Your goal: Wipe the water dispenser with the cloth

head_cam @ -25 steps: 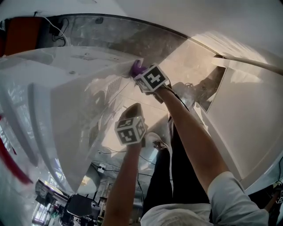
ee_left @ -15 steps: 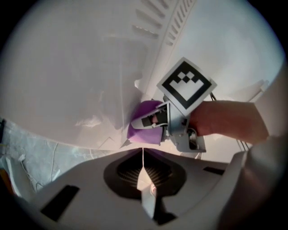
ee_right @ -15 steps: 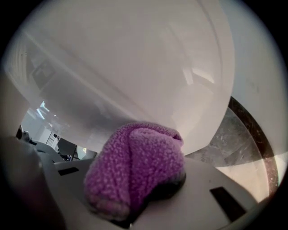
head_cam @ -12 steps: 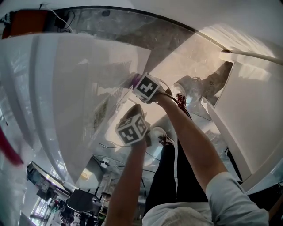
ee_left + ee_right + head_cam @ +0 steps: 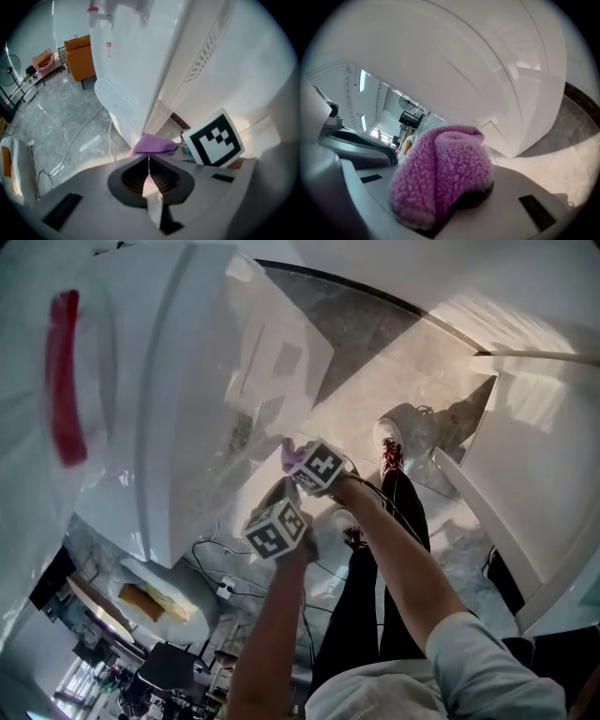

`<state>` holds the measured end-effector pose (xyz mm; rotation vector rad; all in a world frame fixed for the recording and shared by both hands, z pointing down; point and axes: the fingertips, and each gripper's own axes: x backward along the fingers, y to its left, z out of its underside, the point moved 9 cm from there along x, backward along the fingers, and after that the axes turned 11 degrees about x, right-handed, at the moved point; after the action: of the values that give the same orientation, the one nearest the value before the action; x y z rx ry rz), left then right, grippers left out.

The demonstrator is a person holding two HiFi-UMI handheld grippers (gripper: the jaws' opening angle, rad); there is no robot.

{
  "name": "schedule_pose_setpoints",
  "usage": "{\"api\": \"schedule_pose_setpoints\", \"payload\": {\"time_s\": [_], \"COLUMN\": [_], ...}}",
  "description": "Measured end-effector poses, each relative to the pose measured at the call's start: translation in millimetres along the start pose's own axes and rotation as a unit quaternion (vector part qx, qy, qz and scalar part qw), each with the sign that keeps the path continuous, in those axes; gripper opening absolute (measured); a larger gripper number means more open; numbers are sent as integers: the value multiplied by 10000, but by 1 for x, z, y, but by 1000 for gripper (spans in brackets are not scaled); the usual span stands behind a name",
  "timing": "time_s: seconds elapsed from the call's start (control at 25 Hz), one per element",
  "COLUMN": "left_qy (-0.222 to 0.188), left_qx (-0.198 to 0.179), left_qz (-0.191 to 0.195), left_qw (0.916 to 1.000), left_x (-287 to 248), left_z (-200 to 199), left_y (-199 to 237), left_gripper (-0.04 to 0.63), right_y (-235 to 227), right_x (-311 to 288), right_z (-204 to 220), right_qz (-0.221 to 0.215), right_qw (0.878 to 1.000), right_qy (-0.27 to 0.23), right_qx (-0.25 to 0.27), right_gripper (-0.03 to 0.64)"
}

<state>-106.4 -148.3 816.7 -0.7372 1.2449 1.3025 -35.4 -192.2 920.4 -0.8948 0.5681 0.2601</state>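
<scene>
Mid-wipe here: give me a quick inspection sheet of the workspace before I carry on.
Surface: water dispenser, white glossy side with vent slots; no marks seen.
Job's things: purple cloth, bunched, at the dispenser's lower corner; contact unclear.
Clutter: nothing seen.
Grippers: right gripper jaws shut on the cloth; left gripper jaws together, empty, just behind it.
Cables: white cable loose on the floor beside the dispenser.
Surroundings: grey marble floor; orange sofa and fan farther off.

The right gripper clamps a folded purple cloth beside the white water dispenser.
</scene>
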Motion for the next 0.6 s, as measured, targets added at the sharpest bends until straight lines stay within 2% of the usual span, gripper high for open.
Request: {"api": "schedule_pose_setpoints", "payload": {"time_s": [0.08,0.16,0.32,0.44,0.6], "left_qy": [11,2,-183,-369,-578], "left_qx": [-60,-298,-771,-749,-834], "left_qz": [-40,-49,40,150,311], "left_qw": [10000,9995,9968,9964,9944], "left_x": [13,28,64,94,135], "left_z": [6,6,7,8,17], "left_y": [8,12,19,27,31], "left_gripper": [18,18,18,18,18], "right_y": [12,26,54,81,125], "right_x": [7,19,52,91,148], "right_z": [13,23,24,17,-2], "right_qz": [182,358,728,1022,1443], "right_qw": [9996,9986,9968,9929,9859], "right_qy": [-91,-90,-207,-470,-831], "right_qx": [-202,-367,-268,-376,-189], "right_gripper": [66,66,66,66,66]}}
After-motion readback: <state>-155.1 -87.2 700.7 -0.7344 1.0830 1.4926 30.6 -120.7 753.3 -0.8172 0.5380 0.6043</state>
